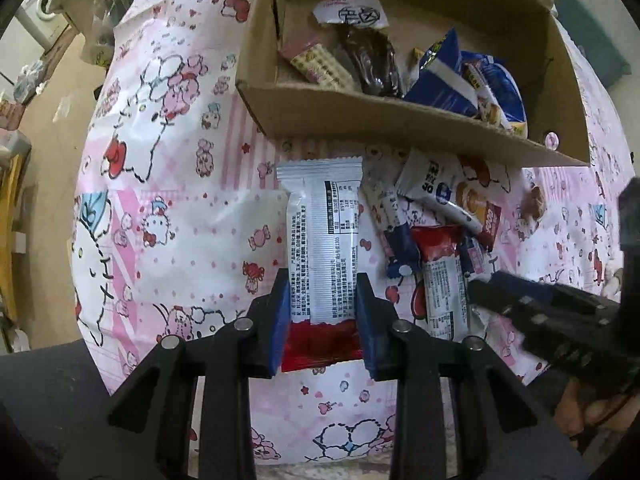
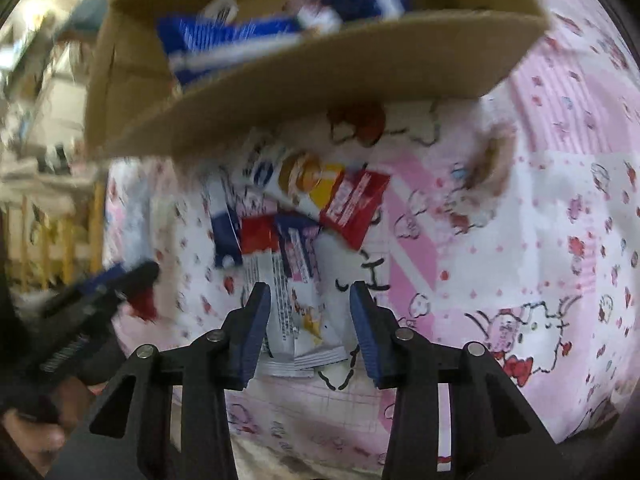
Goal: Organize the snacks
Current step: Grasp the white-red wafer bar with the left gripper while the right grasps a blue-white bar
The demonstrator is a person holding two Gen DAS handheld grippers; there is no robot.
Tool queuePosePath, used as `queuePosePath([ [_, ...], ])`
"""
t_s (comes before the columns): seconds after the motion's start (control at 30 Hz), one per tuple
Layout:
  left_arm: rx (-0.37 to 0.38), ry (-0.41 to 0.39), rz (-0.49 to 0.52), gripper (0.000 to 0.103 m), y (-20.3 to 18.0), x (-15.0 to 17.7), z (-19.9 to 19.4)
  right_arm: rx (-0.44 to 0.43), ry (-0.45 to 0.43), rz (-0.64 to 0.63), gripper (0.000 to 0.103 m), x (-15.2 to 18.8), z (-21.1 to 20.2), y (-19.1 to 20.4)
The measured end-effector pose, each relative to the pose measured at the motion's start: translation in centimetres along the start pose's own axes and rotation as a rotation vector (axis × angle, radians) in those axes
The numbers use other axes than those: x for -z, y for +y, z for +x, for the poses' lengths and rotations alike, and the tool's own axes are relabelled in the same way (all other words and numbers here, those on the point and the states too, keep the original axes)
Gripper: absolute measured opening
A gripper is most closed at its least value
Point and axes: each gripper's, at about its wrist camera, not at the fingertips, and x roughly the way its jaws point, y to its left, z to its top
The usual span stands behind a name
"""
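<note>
Cardboard box (image 1: 384, 128) at counter (image 1: 180, 208) far side — several snack packets inside. Loose packet pile (image 1: 436, 232) on counter just before box. Long packet (image 1: 324, 240) left of pile — between left gripper (image 1: 323, 320) jaws.

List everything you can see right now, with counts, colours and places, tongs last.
Cardboard box: one, brown, far side of the table, holding several snacks.
Held snack pack: one, white with a red end, in the left tongs.
Loose snack packs: several, blue, red and white, piled on the cloth before the box.
Tablecloth: one, pink cartoon print, covers the table.
Left tongs: shut on the pack.
Right tongs: open over the pile.
</note>
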Motion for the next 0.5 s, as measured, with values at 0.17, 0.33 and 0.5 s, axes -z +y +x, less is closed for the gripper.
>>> queuePosePath([
  [0.17, -0.015, -0.011, 0.006, 0.027, -0.5, -1.0, -0.6, 0.018, -0.014, -0.073, 0.017, 0.6, -0.3, 1.0],
  [0.33, -0.020, -0.047, 0.012, 0.027, 0.1, -1.2, -1.1, -0.084, -0.078, -0.041, 0.017, 1.0, -3.2, 0.5],
  [0.5, 0.052, -0.108, -0.028, 0.027, 0.6, -0.7, -4.0, -0.222, -0.183, -0.025, 0.017, 1.0, -7.3, 0.4],
])
